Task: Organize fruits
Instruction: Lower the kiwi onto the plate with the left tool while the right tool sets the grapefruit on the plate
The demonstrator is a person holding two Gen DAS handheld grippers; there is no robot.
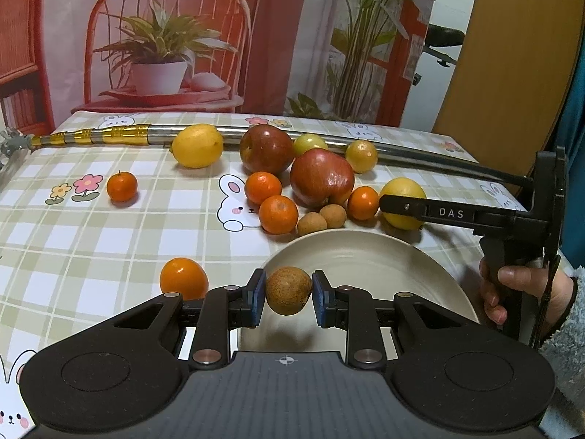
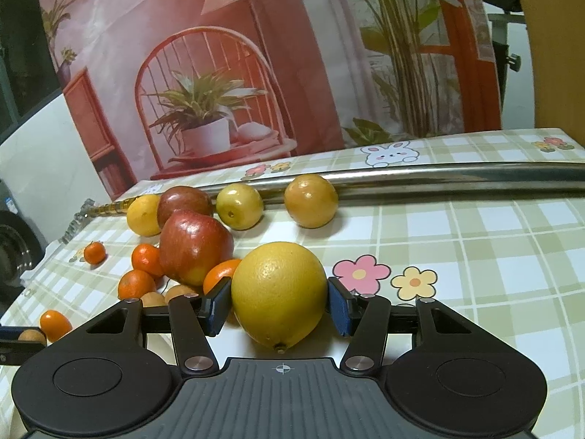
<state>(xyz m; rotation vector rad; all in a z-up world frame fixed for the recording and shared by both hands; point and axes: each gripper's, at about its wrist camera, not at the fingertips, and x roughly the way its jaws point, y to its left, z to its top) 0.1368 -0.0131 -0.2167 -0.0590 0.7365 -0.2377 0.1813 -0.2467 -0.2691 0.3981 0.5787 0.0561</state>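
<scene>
Above the plate [image 1: 365,256], left gripper [image 1: 289,292] fingers clench a longan [image 1: 288,290]; right gripper [image 2: 279,305] fingers clasp a lemon [image 2: 278,292].

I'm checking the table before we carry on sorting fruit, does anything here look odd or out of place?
Yes: a long metal rod with a gold-banded end lies across the far side of the table, right behind the fruit. It isn't fruit or tableware. Nothing looks spilled or damaged, and the plate sits flat.
</scene>
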